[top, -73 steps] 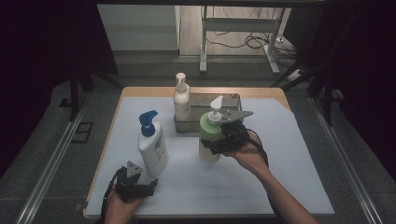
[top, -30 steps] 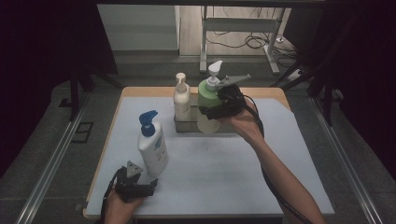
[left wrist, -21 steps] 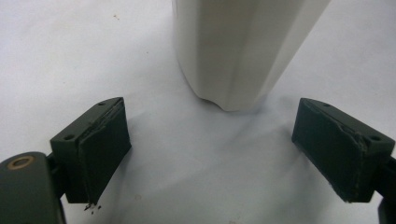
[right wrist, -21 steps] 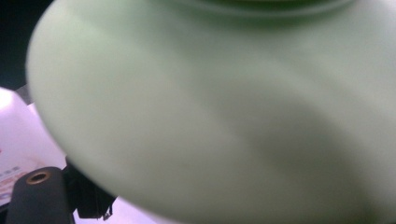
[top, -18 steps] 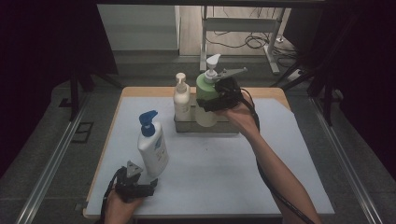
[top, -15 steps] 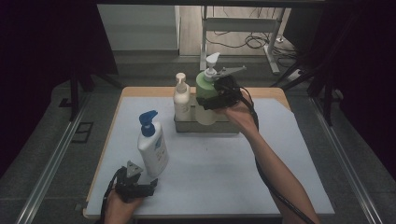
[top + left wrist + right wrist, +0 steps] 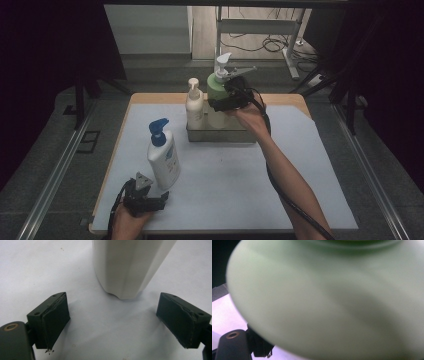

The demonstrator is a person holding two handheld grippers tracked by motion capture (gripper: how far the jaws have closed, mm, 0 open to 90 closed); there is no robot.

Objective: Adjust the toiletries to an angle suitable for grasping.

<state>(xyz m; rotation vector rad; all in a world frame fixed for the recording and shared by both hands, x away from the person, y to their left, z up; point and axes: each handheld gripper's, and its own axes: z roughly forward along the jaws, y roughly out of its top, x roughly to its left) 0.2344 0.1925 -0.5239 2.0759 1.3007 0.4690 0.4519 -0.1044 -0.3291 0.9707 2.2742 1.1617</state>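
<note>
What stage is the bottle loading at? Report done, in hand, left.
Done: the cream pump bottle stands in the grey metal tray. In hand: the right gripper clamps the pale green pump bottle over the tray, beside the cream one. Left: the white bottle with a blue pump stands on the white mat, ahead of the open left gripper.

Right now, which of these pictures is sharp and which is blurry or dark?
Right gripper view: the green bottle is a close, soft blur. Left gripper view: crisp on the white bottle, evenly lit. High view: bright table, dark surroundings.
</note>
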